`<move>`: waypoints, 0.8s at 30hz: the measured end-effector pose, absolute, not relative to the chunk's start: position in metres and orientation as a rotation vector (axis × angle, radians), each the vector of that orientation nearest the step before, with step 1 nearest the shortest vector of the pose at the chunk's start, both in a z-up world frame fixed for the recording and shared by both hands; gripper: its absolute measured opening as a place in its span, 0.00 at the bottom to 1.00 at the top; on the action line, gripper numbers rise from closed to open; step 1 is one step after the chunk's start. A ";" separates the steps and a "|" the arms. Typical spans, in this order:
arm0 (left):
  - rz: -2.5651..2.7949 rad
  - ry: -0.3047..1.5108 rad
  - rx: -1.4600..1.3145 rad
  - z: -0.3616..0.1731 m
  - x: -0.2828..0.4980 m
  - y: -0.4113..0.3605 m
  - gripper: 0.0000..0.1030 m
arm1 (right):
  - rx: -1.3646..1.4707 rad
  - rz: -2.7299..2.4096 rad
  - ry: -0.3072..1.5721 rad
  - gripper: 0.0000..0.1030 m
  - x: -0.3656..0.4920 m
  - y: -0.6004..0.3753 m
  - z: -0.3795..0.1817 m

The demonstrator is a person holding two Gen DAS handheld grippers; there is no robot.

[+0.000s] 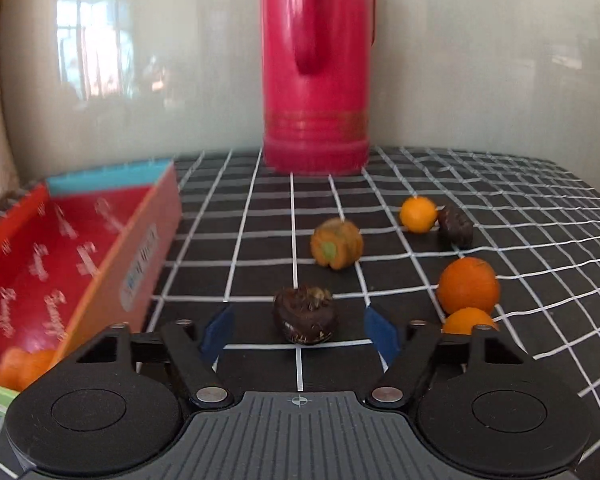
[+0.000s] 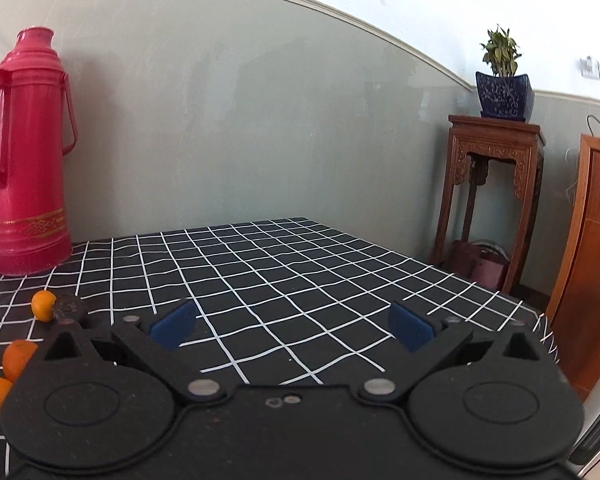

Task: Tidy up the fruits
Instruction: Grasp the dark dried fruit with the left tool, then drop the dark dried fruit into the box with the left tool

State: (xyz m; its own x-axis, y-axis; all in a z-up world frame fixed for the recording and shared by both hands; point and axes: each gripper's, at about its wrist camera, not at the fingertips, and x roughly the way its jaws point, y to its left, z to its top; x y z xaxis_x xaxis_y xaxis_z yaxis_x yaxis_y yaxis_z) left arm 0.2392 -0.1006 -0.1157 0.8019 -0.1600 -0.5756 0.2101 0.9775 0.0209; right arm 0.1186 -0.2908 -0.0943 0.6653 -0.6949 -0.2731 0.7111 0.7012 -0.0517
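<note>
Left gripper (image 1: 300, 330) is spread wide over the black grid cloth (image 1: 260, 248), w/ a dark brown fruit (image 1: 305, 314) sitting between the blue pads (image 1: 218, 334), touching neither. Beyond it lies a dull orange fruit w/ green patch (image 1: 336, 242). Further right: small orange (image 1: 418, 214) touching another dark fruit (image 1: 455, 226); nearer, a big orange (image 1: 468, 286) w/ a smaller orange (image 1: 466, 321) just in front of it. Red box (image 1: 100, 216) at left holds a few orange fruits (image 1: 22, 366) in its near corner. Red thermos (image 1: 316, 64) stands at the back by the wall.

Right gripper (image 2: 292, 326) also spread wide, nothing between fingers, over bare cloth well right of the fruit. Potted plant (image 2: 503, 80) on a wooden stand (image 2: 496, 168) far right.
</note>
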 end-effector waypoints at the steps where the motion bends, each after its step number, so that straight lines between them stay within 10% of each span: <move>1: -0.205 0.628 0.077 -0.118 0.242 -0.100 0.64 | 0.064 -0.794 0.283 0.94 0.119 -0.292 -0.095; 6: -0.209 0.624 0.079 -0.118 0.242 -0.102 0.38 | 0.086 -0.778 0.291 0.94 0.120 -0.292 -0.095; 24: 0.186 0.391 0.047 -0.078 0.218 -0.034 0.37 | 0.078 -0.646 0.281 0.94 0.127 -0.260 -0.088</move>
